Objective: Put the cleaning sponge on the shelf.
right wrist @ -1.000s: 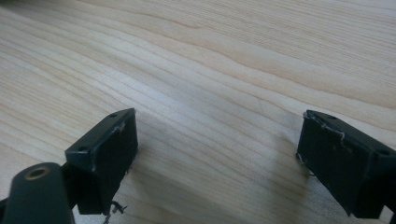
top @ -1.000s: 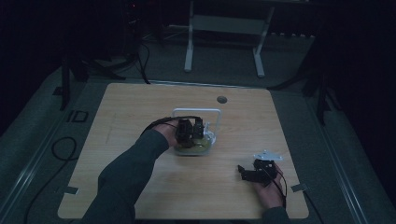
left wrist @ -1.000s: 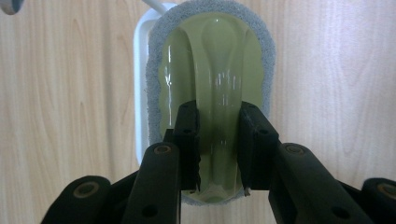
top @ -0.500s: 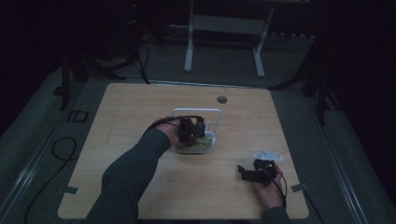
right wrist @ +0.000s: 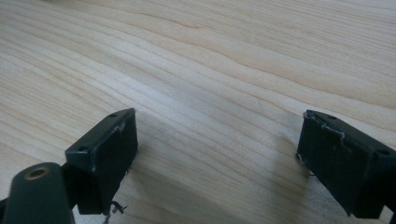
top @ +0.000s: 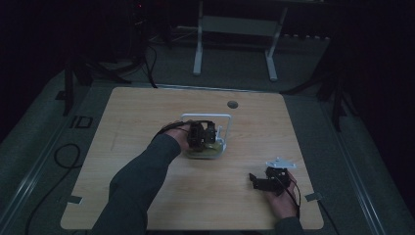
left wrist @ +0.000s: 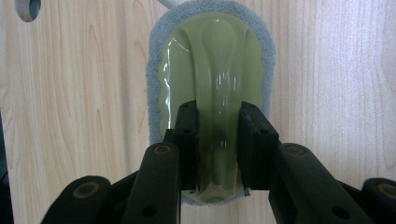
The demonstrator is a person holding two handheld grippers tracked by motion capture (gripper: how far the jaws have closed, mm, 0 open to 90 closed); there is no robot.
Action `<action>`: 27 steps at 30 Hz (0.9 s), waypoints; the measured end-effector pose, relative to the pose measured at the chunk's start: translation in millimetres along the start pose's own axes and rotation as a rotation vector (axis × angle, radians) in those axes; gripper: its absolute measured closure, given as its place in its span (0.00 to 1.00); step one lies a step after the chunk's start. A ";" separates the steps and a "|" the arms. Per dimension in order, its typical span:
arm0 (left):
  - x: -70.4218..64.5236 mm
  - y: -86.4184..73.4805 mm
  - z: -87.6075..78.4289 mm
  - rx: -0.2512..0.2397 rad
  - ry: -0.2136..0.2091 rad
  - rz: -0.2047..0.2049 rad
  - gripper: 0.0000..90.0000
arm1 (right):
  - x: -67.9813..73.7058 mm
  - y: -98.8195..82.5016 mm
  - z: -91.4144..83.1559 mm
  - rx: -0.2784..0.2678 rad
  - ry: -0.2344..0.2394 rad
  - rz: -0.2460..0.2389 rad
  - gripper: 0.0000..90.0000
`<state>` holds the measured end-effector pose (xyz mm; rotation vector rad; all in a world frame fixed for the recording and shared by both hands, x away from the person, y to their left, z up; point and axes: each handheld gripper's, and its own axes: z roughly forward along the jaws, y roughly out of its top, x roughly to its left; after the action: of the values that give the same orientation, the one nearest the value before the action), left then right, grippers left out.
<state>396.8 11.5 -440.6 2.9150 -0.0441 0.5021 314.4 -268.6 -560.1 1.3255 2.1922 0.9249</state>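
Nothing moved: left claw (left wrist: 218, 149) clamps glossy green scrubber (left wrist: 212, 84) ridge (grey felt rim); right claw (right wrist: 219, 163) gapes over woodgrain.

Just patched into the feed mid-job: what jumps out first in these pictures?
The left gripper clamps the raised ridge of a glossy olive-green scrubber with a grey pad, lying flat near the middle of the wooden table beside a white wire frame. The right gripper rests near the table's right front corner, open over bare wood.
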 end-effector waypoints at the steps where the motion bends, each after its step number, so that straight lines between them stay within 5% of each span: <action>1: 0.2 0.1 0.5 0.001 0.001 0.002 0.80 | 0.0 0.0 0.0 0.000 0.000 0.000 0.13; 27: 4.2 8.0 22.3 0.048 0.075 0.009 0.79 | 0.1 0.0 0.0 0.000 0.000 0.001 0.13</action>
<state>407.6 -0.5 -458.4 2.9413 -0.0361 0.6214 314.3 -268.6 -560.1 1.3270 2.1921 0.9248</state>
